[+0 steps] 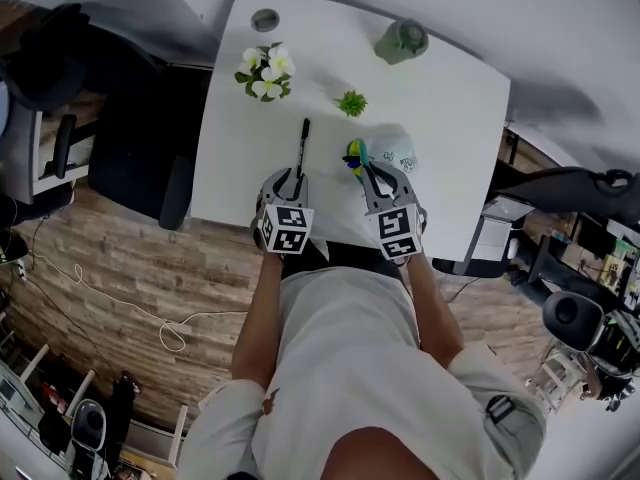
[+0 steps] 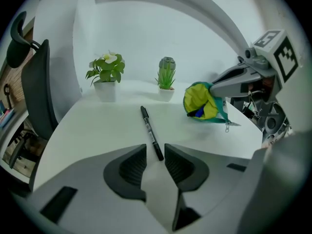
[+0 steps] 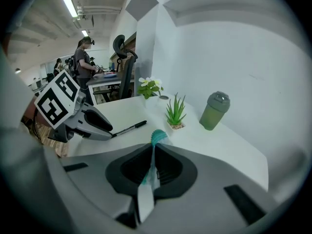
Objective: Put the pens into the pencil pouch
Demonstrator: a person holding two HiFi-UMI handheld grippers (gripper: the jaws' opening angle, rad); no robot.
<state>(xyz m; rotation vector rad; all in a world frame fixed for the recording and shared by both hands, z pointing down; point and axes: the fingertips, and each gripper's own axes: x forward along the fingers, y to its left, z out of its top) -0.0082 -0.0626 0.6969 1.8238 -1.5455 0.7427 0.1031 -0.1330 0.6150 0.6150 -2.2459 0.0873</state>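
Your left gripper (image 2: 155, 152) stands part open and empty. The pen (image 2: 149, 128) lies with its near end just between the jaw tips. Judge it light, stiff and slick: clamp mid-barrel. Your right gripper (image 3: 152, 152) is closed on the soft pouch (image 3: 157, 136) rim.

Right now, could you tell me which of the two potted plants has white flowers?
The leafy plant on the left in the head view; the small spiky plant has none.

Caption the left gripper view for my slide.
Left gripper open around the near end of a black pen; right gripper pinches the pencil pouch.
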